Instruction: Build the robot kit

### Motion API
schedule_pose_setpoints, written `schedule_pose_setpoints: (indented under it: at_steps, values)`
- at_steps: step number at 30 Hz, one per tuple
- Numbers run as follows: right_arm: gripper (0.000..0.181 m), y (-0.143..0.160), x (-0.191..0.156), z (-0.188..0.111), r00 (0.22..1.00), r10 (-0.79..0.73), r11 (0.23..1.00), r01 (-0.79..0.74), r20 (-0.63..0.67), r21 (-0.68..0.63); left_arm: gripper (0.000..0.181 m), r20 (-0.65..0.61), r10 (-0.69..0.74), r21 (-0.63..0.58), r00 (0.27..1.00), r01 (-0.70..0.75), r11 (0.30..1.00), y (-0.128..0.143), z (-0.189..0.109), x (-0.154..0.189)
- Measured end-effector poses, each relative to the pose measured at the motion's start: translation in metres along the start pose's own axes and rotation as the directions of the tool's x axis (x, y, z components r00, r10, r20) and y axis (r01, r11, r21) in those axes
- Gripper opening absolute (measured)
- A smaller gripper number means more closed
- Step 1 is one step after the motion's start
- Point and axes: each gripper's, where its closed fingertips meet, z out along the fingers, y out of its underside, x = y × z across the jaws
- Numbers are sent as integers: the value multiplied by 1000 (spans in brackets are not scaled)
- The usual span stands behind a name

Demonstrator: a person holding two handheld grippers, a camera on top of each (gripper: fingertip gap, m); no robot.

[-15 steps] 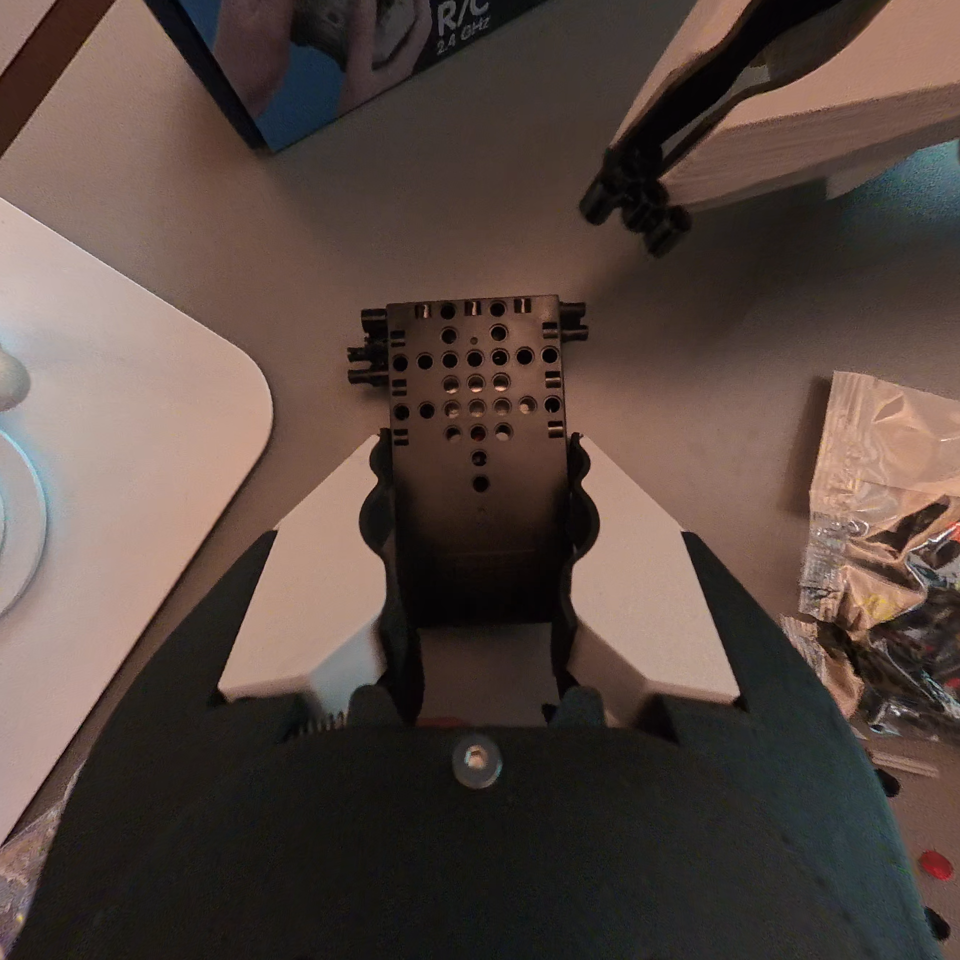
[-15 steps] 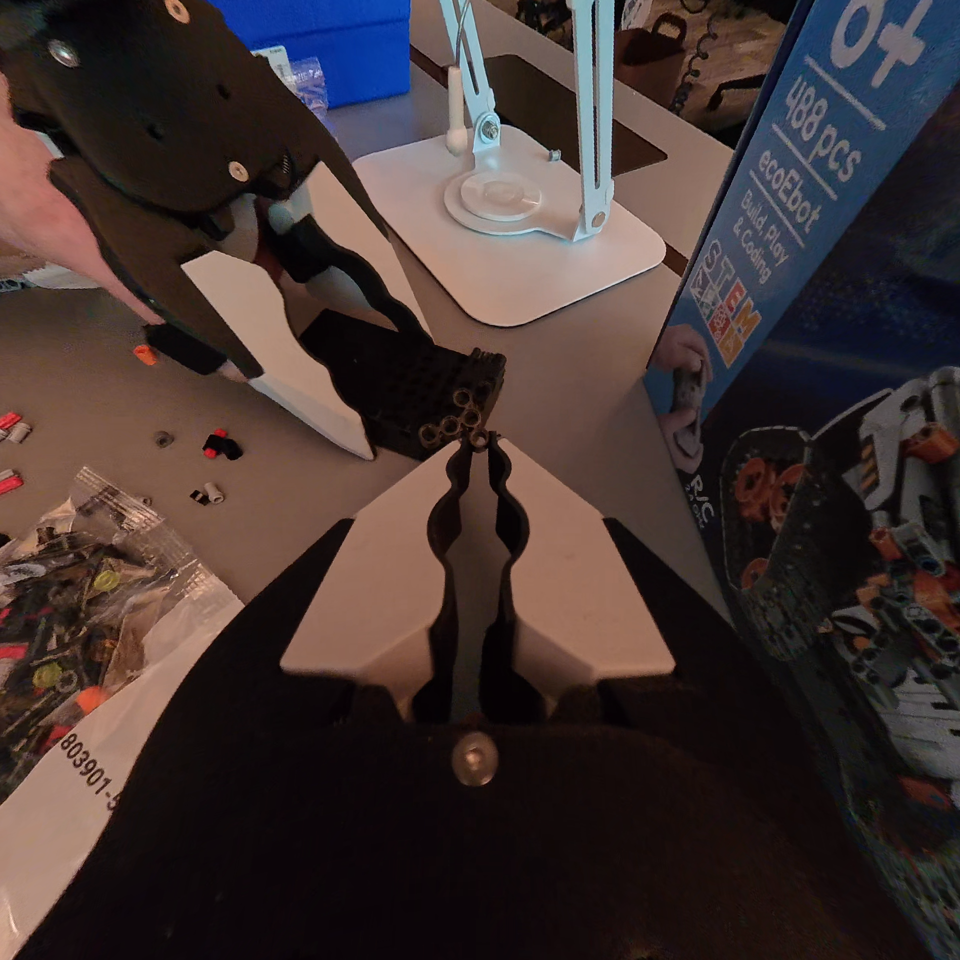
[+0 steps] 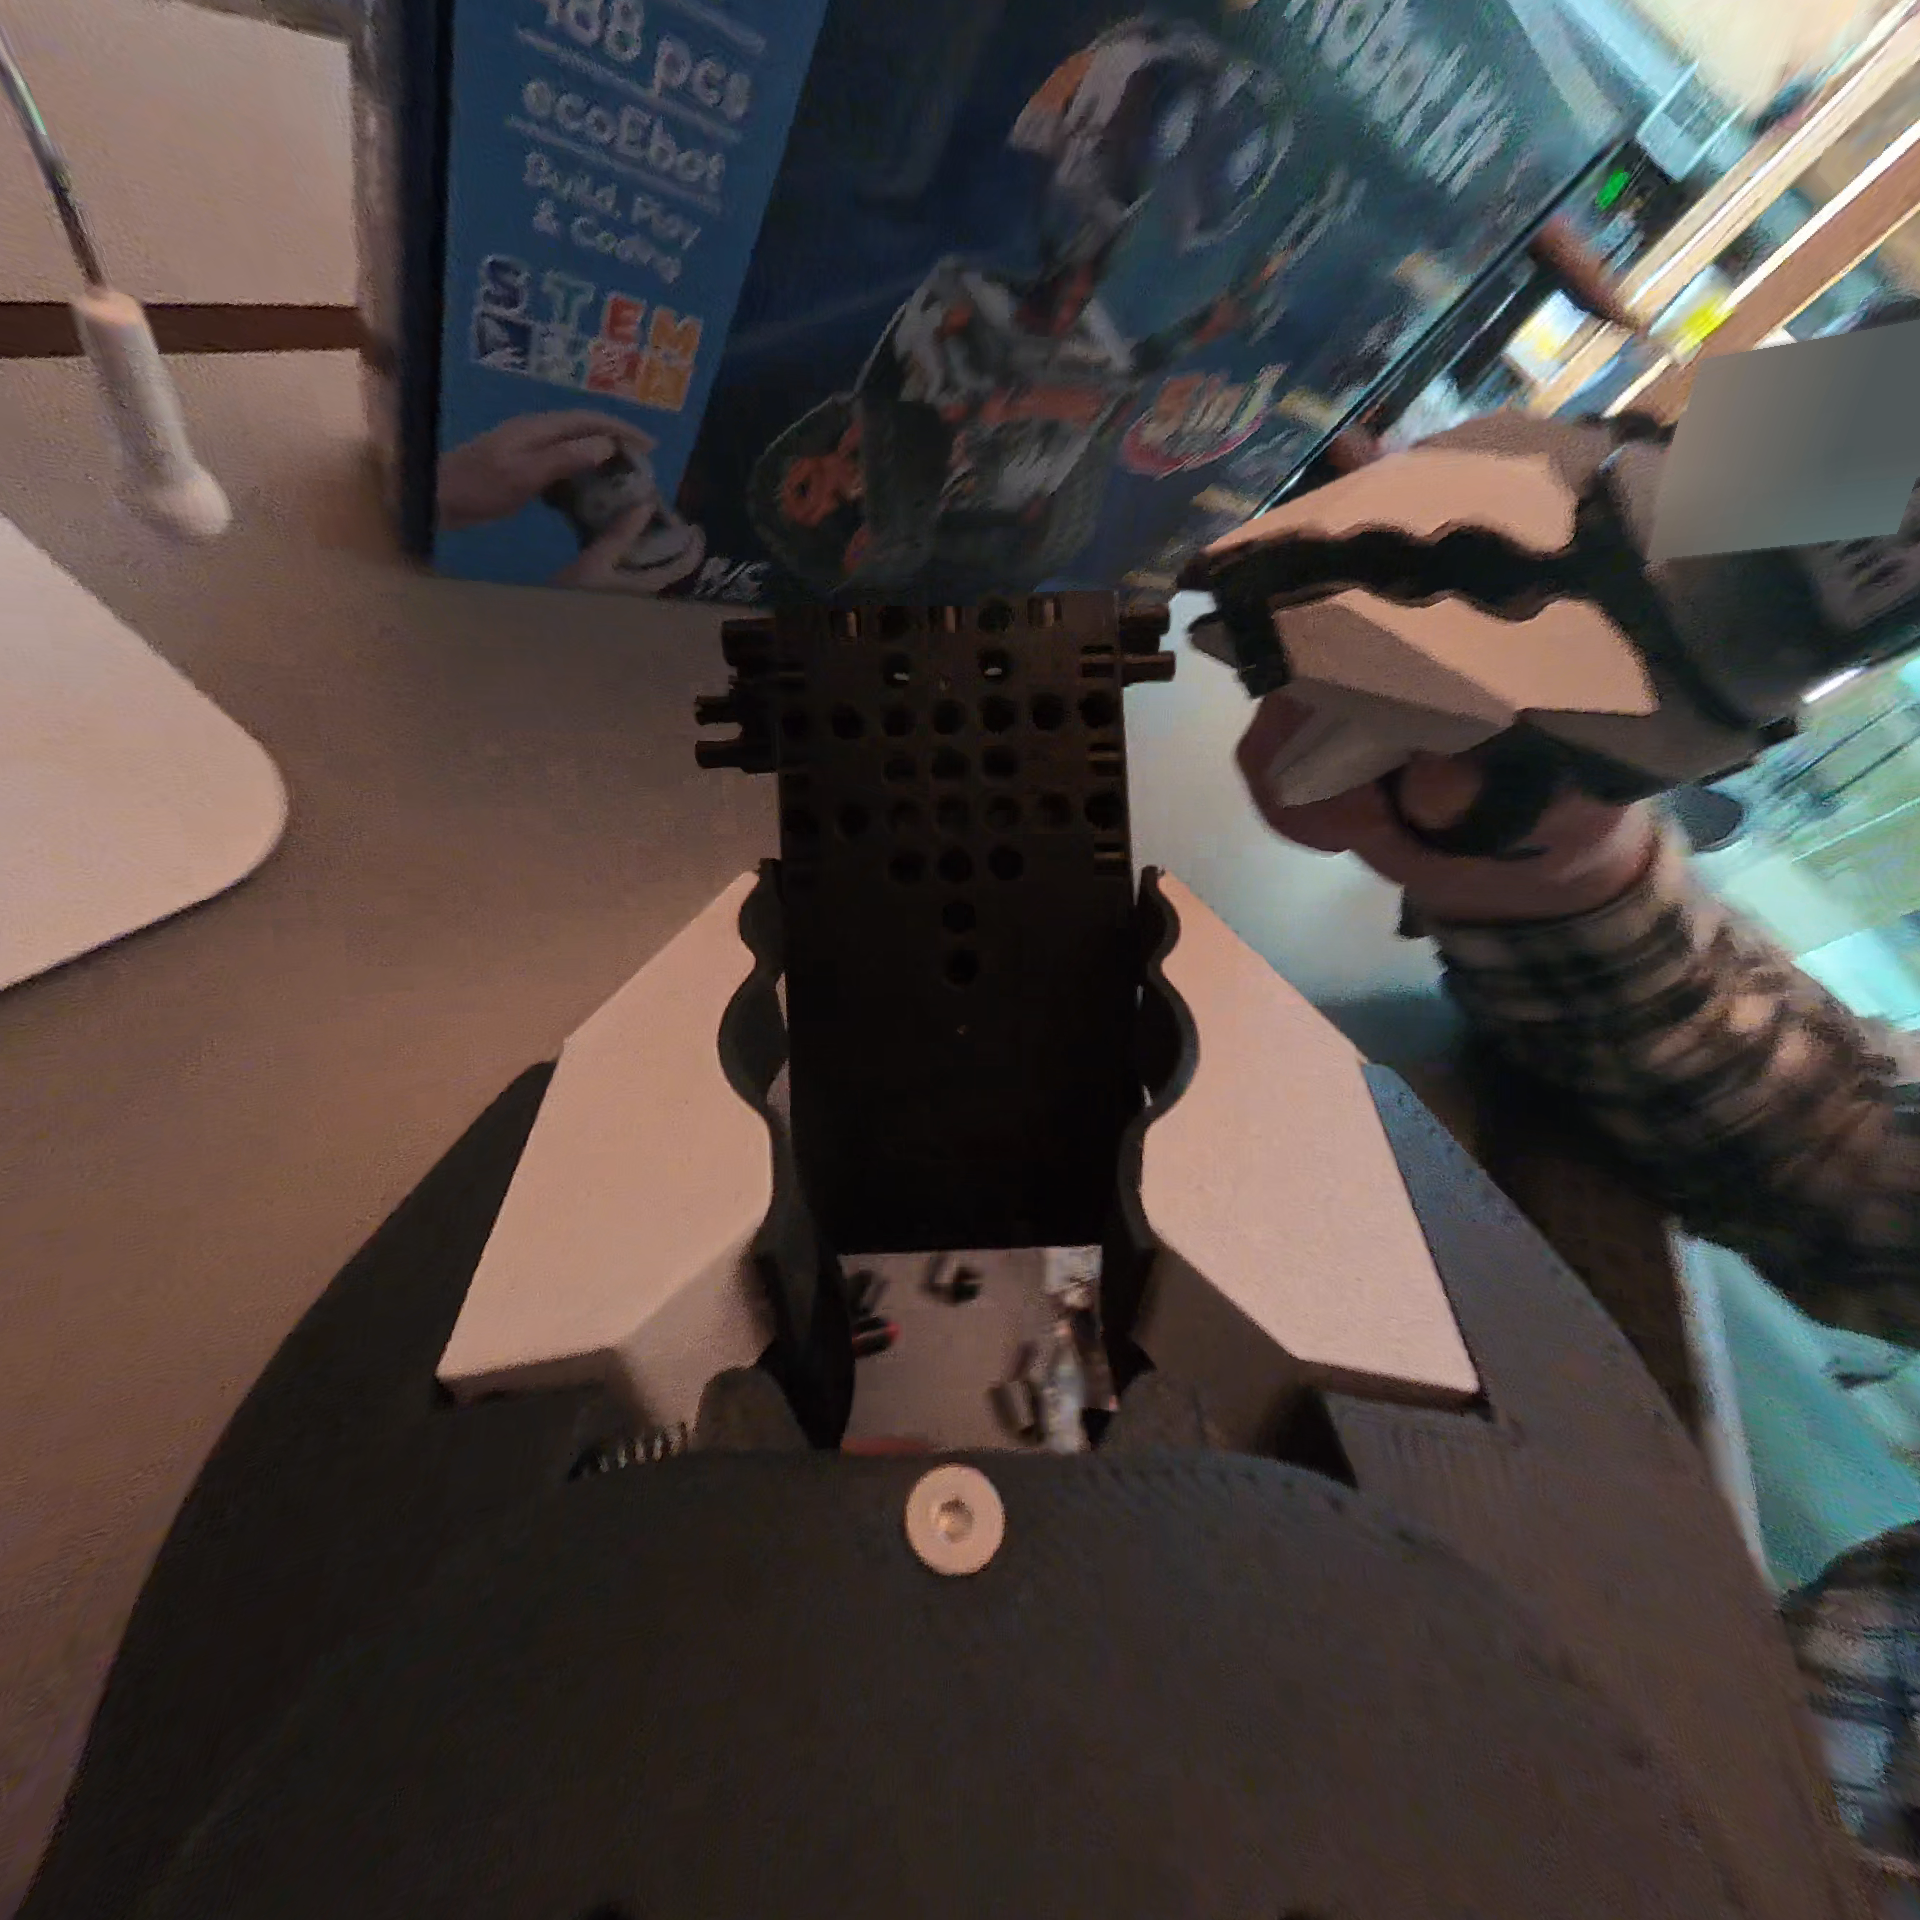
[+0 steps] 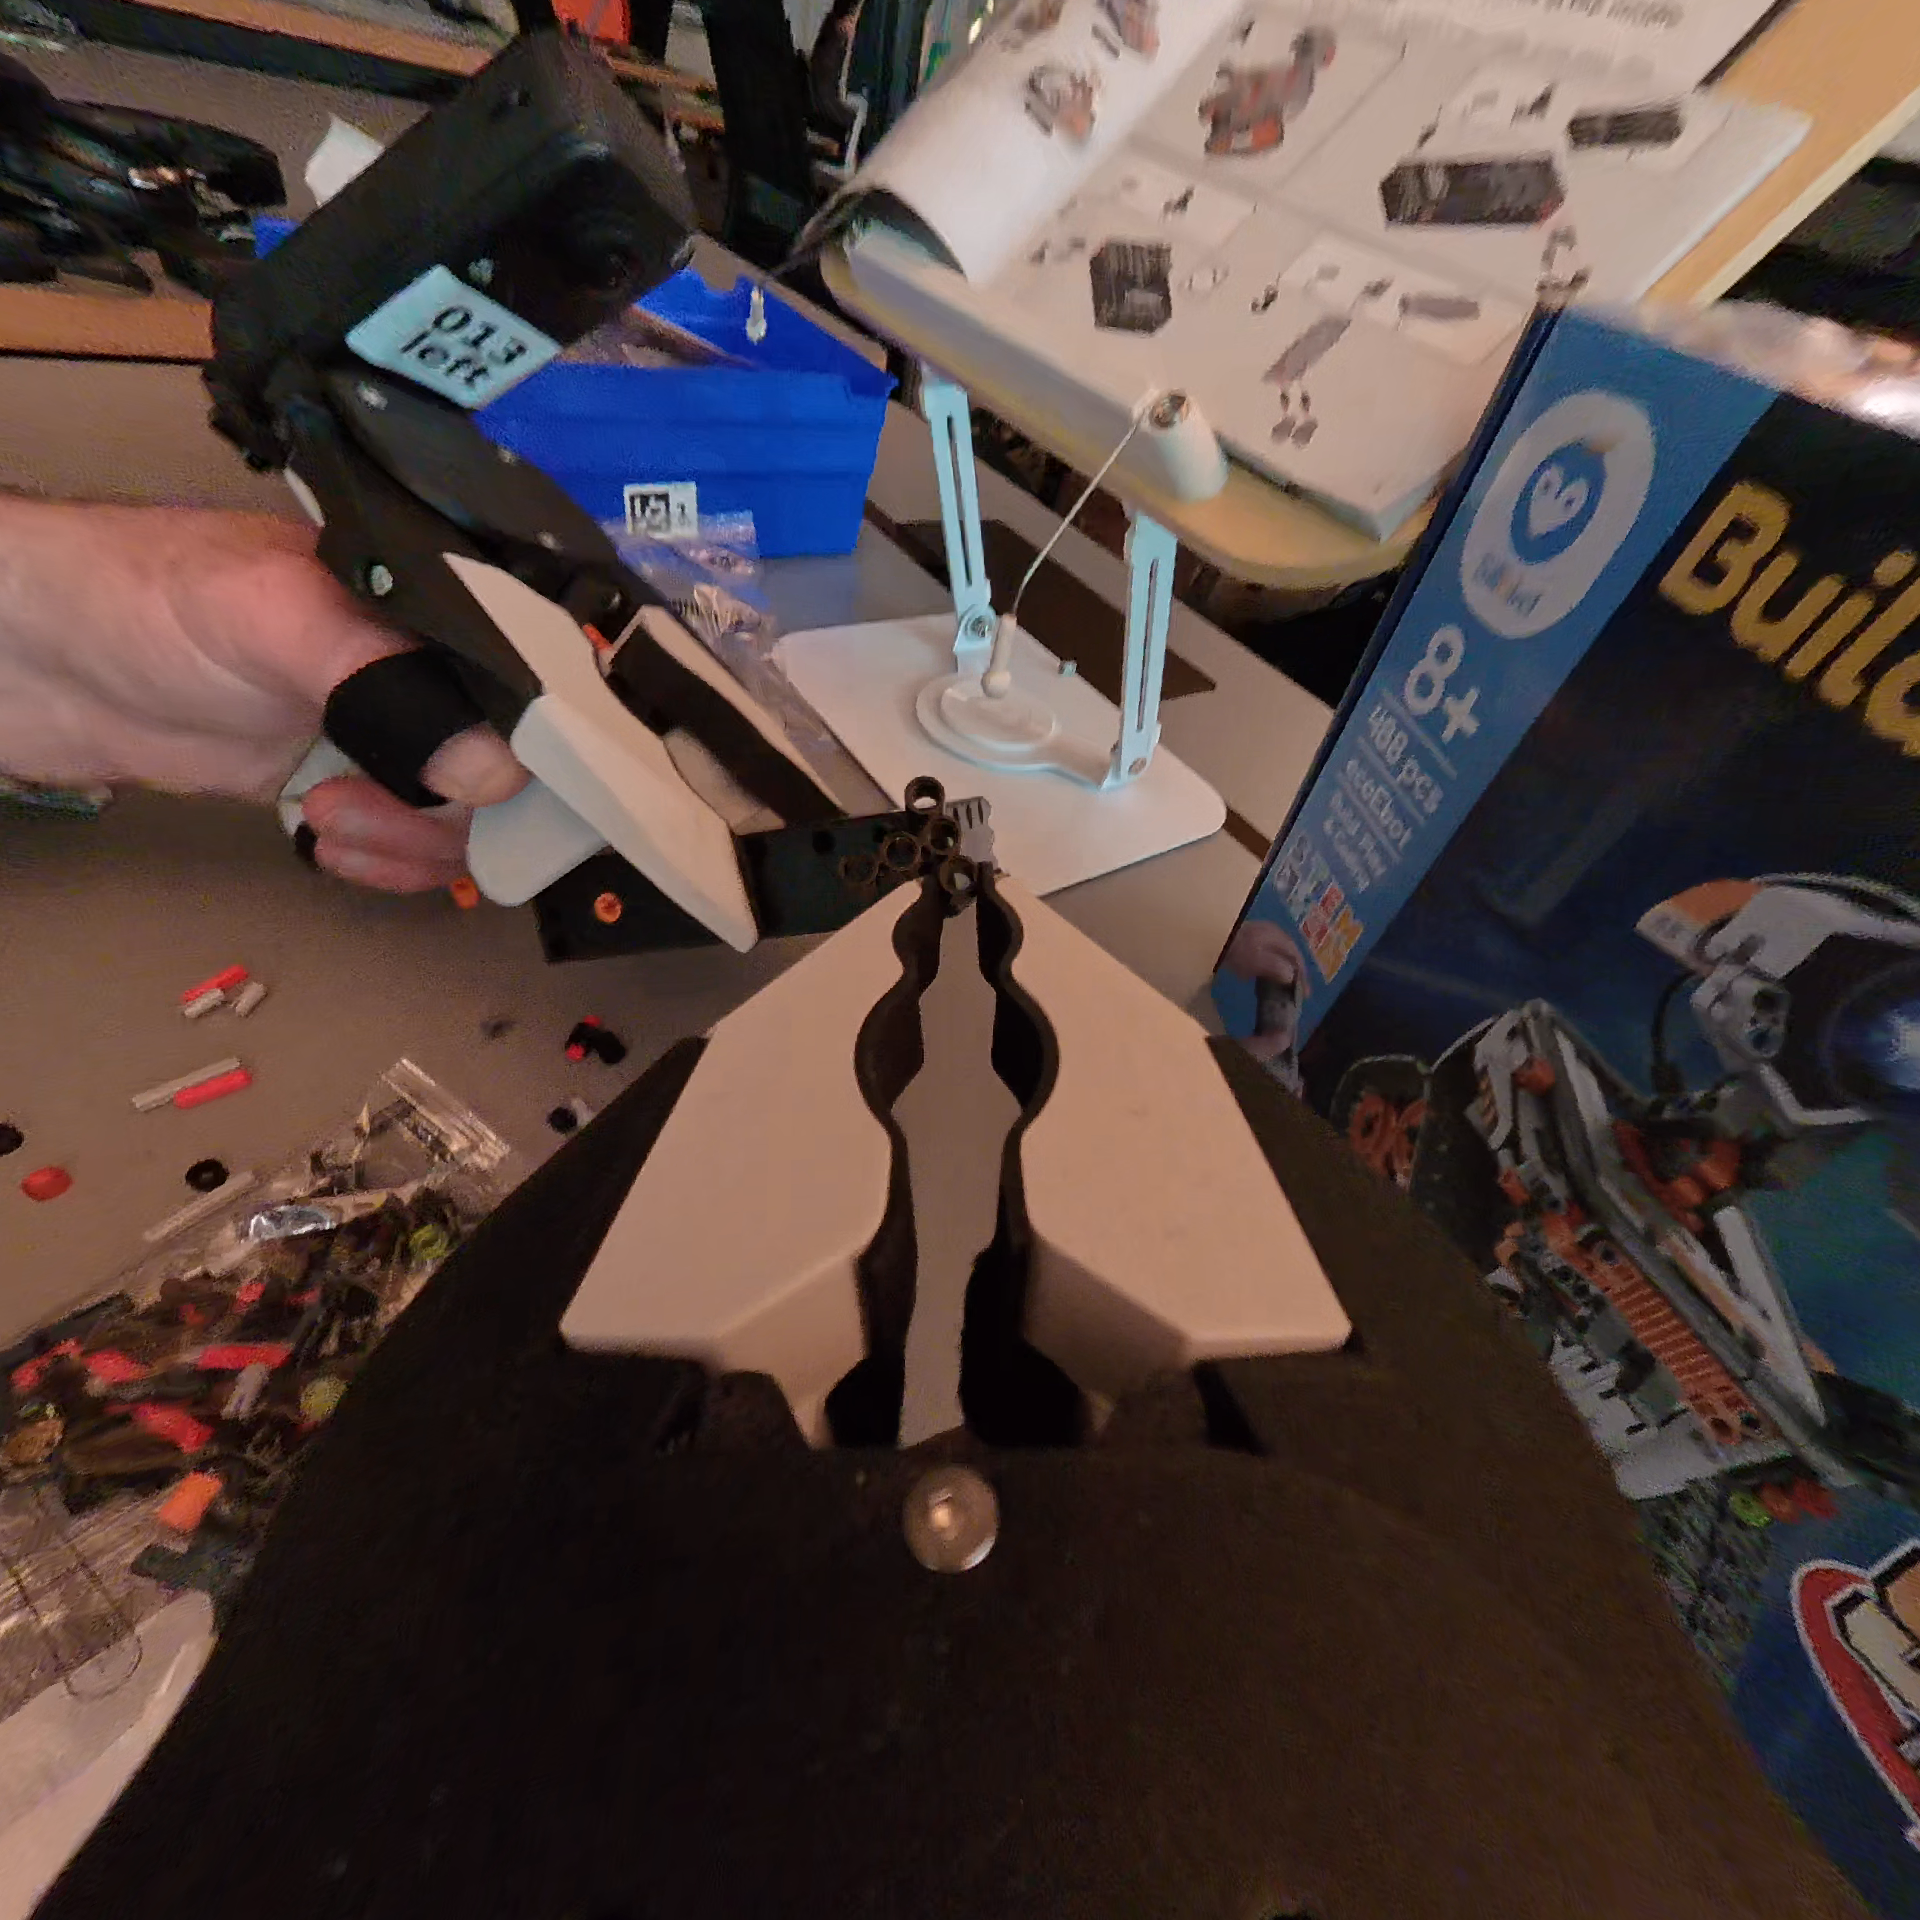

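The black block [image 3: 951, 914], a perforated plastic part with pins on both sides, sits clamped between the fingers of the left gripper [image 3: 956, 904], lifted off the grey table [image 3: 416, 831] in the left wrist view. Behind it stands a blue kit box [image 3: 831, 260]; a white stand base [image 3: 114, 790] lies at left. The right gripper [image 3: 1236, 634] reaches in from the right, its tip touching the block's far right corner, where a small connector [image 3: 1143, 655] projects.

In the right wrist view, the right gripper [image 4: 958, 883] has its fingers drawn narrow, pinching a small black connector [image 4: 958, 881] against the block [image 4: 831, 868]. Whether the connector is fully seated cannot be told. A hand [image 4: 208, 665] holds the left gripper [image 4: 738, 883]. Loose pins [image 4: 213, 987] and a parts bag [image 4: 208, 1340] lie on the table, suggesting much remains unassembled. A booklet [image 4: 1299, 187] rests on the stand above.
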Motion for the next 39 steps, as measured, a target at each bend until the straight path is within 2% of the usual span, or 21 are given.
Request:
schedule_pose_setpoints:
  at_steps: [5, 14, 28, 32, 39]
  values:
    - [5, -12, -5, -4, 999, -45, 997, 47, -29, 53, 64, -83, -93, 96, 992, 101, 990, -5, -3, 17]
    - [5, -18, -6, -7, 982, -168, 982, 174, -85, 71, 64, -122, -111, 151, 986, 129, 980, -7, -3, 20]
    - [5, -26, -13, -8, 984, -151, 977, 162, -91, 136, 64, -205, -127, 203, 970, 169, 964, -12, -5, 32]
    - [5, -28, -14, -9, 984, -149, 975, 163, -99, 154, 65, -205, -118, 211, 972, 162, 964, -11, -3, 35]
    - [4, -28, -15, -11, 965, -230, 960, 246, -122, 136, 65, -131, -26, 217, 991, 54, 975, -13, -7, 34]
